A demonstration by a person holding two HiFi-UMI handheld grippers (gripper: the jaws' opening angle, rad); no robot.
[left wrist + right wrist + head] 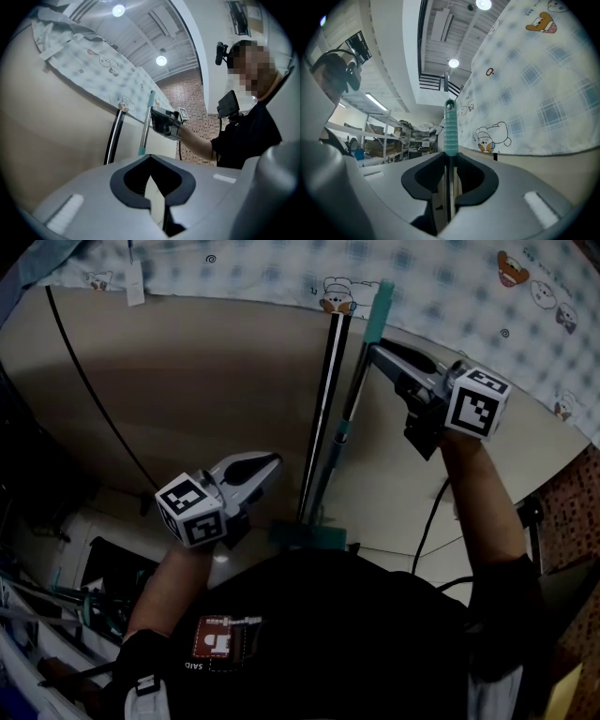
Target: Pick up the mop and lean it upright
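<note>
A beige wall rises ahead of both jaws, with a pale checked cloth with cartoon prints along its top. A silver-poled mop with a teal ribbed grip stands upright against the wall, just beside a black striped rod. The right gripper has its jaws clamped on the pole just below the grip. The left gripper, jaws closed on nothing, sits lower and clear of the pole.

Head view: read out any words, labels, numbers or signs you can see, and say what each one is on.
No text here can be read.
The red patch on the person's chest: white print, too small and dim to read.
The white tag on the patterned cloth: too blurred to read.
The marker cubes on the left tool and right tool: square black-and-white codes, no words.
</note>
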